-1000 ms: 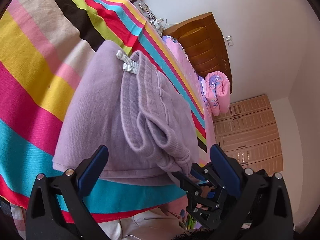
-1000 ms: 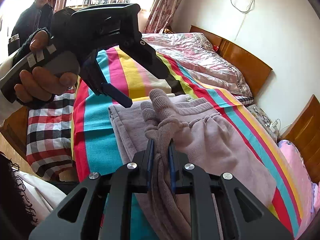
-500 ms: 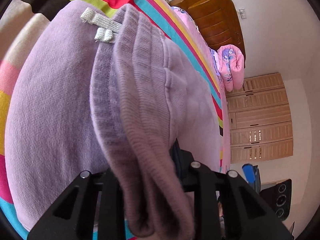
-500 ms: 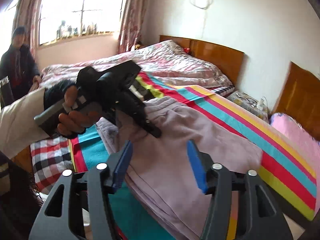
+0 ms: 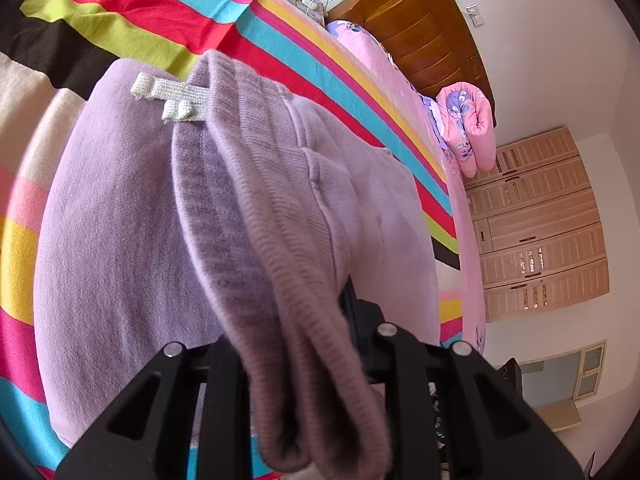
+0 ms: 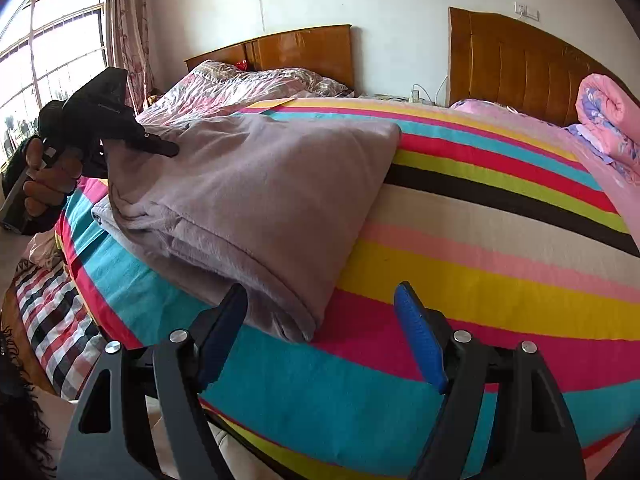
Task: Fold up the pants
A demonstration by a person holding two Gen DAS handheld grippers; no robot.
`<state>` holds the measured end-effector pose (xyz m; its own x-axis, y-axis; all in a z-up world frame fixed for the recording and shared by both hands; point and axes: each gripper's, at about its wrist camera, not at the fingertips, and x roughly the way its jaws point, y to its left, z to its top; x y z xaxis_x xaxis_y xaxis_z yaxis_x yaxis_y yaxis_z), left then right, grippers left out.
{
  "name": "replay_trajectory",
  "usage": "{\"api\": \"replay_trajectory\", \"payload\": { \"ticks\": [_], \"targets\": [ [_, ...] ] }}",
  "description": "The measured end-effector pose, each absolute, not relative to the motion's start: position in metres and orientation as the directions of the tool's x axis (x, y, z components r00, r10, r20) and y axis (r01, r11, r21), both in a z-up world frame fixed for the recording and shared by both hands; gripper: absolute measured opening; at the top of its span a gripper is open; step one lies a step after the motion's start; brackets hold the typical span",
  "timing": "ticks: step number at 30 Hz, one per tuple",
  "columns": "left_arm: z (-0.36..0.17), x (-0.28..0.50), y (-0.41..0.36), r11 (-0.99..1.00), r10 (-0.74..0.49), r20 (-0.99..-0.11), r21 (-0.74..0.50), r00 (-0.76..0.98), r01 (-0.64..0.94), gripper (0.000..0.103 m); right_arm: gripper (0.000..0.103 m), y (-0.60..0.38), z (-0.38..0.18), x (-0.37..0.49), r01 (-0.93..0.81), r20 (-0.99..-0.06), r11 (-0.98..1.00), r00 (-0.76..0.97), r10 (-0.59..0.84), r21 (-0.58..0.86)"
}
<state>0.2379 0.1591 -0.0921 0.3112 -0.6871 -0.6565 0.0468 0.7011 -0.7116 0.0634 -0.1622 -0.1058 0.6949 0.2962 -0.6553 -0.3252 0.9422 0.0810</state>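
Lilac pants [image 6: 260,184] lie folded on the striped bedsheet [image 6: 480,272]. In the left wrist view their ribbed band [image 5: 256,216] runs down between the fingers of my left gripper [image 5: 296,320], whose jaws are closing and pinch it; a white drawstring [image 5: 172,98] sticks out beside the band. The right wrist view shows that left gripper [image 6: 160,148], held by a hand [image 6: 44,184], at the far-left end of the pants. My right gripper [image 6: 320,292] is opening, its blue pads either side of the near corner of the fold without pressing on it.
A rolled pink quilt [image 6: 608,116] lies at the far right by a wooden headboard [image 6: 520,60]. A second bed with a floral cover [image 6: 240,88] stands behind. A checked cloth [image 6: 52,312] hangs at the bed's left edge. A wardrobe [image 5: 536,220] lines the wall.
My right gripper let go of the bunched pants, opened and swung round to the near corner of the fold. My left gripper went from wide open to clamped on the ribbed band.
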Motion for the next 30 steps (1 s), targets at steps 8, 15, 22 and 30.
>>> {"api": "replay_trajectory", "payload": {
  "ticks": [8,15,22,30],
  "targets": [
    [0.01,0.209,0.185,0.698,-0.682,-0.533,-0.679,0.501,0.229,0.019,0.081,-0.141,-0.112,0.064,-0.278,-0.649,0.95,0.751,0.123,-0.142],
    [-0.126,0.19,0.262,0.644,-0.682,-0.578,-0.765,0.448,-0.007,0.02,0.082,-0.152,-0.125,0.075,-0.271,-0.703,0.962,0.688,0.178,-0.022],
    [-0.117,0.188,0.261,0.661,-0.669,-0.556,-0.749,0.494,0.052,0.022,0.084,-0.155,-0.126,0.081,-0.271,-0.716,0.963,0.674,0.185,-0.006],
    [-0.08,0.151,0.284,0.822,-0.378,-0.649,-0.564,0.66,-0.084,0.059,0.08,-0.171,-0.106,0.06,-0.432,-0.723,0.894,0.579,0.376,0.119]
  ]
}}
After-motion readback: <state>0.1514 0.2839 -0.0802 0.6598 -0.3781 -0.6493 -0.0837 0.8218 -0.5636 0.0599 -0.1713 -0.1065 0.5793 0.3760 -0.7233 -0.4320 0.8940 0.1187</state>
